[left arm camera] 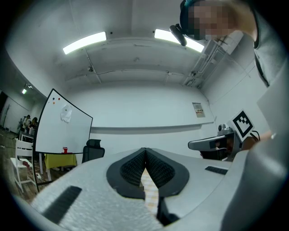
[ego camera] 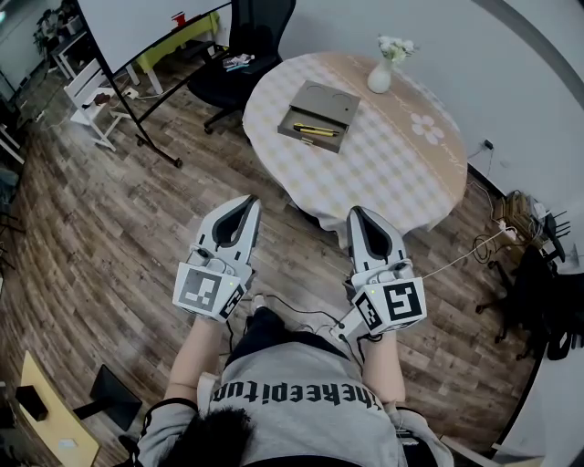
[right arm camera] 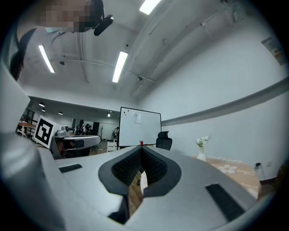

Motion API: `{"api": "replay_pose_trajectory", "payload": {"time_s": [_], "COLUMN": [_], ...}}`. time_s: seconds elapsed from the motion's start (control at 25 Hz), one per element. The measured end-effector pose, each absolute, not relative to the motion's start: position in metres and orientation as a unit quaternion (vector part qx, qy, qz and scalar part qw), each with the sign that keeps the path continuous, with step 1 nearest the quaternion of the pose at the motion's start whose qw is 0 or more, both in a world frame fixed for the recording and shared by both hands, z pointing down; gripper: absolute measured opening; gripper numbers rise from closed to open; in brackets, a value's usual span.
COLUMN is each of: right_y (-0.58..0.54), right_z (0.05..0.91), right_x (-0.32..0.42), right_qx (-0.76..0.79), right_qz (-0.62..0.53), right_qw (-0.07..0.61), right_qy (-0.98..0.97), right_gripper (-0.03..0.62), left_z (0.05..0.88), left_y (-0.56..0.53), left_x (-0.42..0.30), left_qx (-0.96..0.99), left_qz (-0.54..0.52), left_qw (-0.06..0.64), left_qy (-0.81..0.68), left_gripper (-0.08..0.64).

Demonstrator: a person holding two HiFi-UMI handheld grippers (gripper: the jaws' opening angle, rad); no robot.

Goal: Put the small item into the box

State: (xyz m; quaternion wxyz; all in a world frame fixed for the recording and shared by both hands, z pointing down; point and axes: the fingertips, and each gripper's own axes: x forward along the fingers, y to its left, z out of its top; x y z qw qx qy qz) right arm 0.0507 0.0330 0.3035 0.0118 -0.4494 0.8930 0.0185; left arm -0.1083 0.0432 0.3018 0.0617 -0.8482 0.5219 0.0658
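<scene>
An open grey box (ego camera: 321, 111) lies on the round table (ego camera: 401, 173) with the checked cloth, far ahead of both grippers. A thin yellow item (ego camera: 316, 130) rests in the box's front tray. My left gripper (ego camera: 247, 202) hangs over the wooden floor short of the table, shut with nothing between its fingers. My right gripper (ego camera: 357, 213) is at the table's near edge, likewise shut and empty. In the left gripper view the pads (left arm camera: 135, 168) meet at the tip; in the right gripper view the pads (right arm camera: 128, 166) also meet.
A white vase (ego camera: 380, 75) with flowers stands at the table's far side. A black office chair (ego camera: 245, 50) and a whiteboard on a stand (ego camera: 151, 27) are beyond the table to the left. Cables (ego camera: 488, 244) and dark bags (ego camera: 543, 301) lie at the right.
</scene>
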Motion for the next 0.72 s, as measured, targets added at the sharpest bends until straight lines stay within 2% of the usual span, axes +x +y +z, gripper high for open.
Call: {"api": "replay_pose_trajectory", "payload": {"time_s": [0.72], "right_y": [0.0419], "right_z": [0.3006], "right_x": [0.0598], "right_qx": [-0.454], "right_qz": [0.021], "right_qw": [0.02], "right_qy": [0.891], "right_gripper": [0.006], "left_z": [0.2949], "left_y": [0.0523], "left_x": [-0.0975], "left_qx": [-0.853], "left_qz": [0.066], "left_qw": [0.073], "left_qy": [0.513], "left_gripper": [0.015]}}
